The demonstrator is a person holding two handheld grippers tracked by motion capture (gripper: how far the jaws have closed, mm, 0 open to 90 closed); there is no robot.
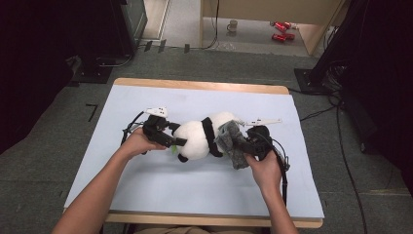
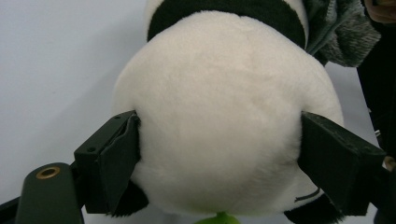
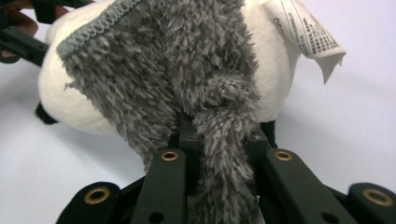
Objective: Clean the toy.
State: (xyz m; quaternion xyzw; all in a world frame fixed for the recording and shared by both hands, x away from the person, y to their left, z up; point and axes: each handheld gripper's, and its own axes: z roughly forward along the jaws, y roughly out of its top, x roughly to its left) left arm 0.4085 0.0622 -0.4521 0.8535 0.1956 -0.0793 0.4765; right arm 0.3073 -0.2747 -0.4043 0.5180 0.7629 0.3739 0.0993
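Observation:
A black and white panda plush (image 1: 197, 139) lies on its side in the middle of the light blue table cover (image 1: 195, 190). My left gripper (image 1: 173, 136) stands wide open around the plush's round white end (image 2: 224, 116), one jaw at each side of the fur, which looks unsqueezed. A grey fuzzy cloth (image 1: 231, 144) drapes over the panda's other end (image 3: 280, 70). My right gripper (image 1: 243, 144) is shut on a hanging strip of that cloth (image 3: 219, 154). A white label (image 3: 308, 37) sticks out of the plush. Something small and green (image 2: 219, 218) shows under the panda.
The table's wooden edge (image 1: 204, 86) runs along the back. On the floor beyond stand a mug (image 1: 233, 25) and red cans (image 1: 281, 30). Dark equipment stands at both sides, and cables (image 1: 341, 146) trail over the floor at the right.

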